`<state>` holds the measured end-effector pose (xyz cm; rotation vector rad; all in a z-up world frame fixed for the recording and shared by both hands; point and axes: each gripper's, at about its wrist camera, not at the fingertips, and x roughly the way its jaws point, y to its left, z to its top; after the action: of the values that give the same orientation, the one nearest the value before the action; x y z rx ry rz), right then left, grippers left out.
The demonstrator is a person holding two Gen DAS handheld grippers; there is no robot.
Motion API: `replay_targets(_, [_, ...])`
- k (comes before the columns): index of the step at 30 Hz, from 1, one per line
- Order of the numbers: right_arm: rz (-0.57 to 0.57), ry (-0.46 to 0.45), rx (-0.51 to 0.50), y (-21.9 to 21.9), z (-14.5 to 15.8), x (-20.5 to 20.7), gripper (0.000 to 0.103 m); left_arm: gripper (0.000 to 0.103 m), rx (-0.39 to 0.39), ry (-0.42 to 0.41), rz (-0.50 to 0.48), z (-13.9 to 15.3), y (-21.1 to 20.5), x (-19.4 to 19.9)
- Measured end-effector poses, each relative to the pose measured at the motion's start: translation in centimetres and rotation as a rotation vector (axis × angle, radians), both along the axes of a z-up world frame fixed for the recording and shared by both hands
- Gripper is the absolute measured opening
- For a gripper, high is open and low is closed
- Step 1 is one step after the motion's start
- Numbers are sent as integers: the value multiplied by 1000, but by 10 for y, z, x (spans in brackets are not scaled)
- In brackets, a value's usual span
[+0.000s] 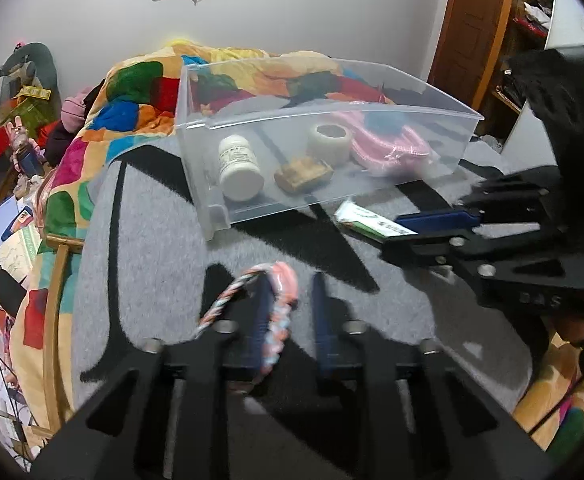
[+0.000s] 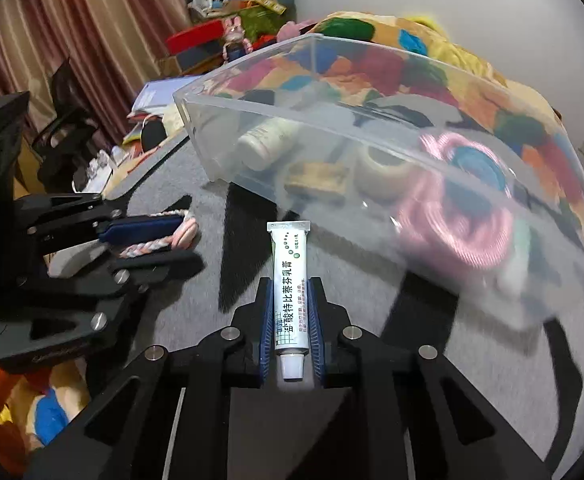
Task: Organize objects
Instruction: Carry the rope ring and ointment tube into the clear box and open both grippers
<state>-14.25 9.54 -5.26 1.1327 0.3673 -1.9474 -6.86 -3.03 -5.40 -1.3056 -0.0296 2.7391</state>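
A clear plastic bin (image 1: 431, 136) stands on the grey mat (image 1: 152, 248). It holds a white bottle (image 1: 239, 168), a tan toy (image 1: 303, 174), a tape roll (image 1: 329, 140) and pink coils (image 1: 387, 148). My left gripper (image 1: 290, 304) is open; a pink-and-blue braided band (image 1: 280, 304) hangs around its left finger. My right gripper (image 2: 290, 296) is shut on a white ointment tube (image 2: 290, 280), just in front of the bin (image 2: 252, 120). The right gripper also shows at the right of the left wrist view (image 1: 423, 236), and the left gripper with the band (image 2: 160, 240) shows in the right wrist view.
A colourful quilt (image 1: 132, 92) lies behind and left of the bin. Clutter, books and toys (image 1: 12, 128) fill the far left. A wooden door (image 1: 475, 20) and shelves stand at the back right.
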Motion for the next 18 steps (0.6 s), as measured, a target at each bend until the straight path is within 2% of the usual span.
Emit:
replay_targets(7, [-92,20,-98,34,18,6,15,11,9,48,-3,18,5,8])
replay_targets(18, [-231,121,-233,69,73,-5,15,11,15,209,-1,80,11,1])
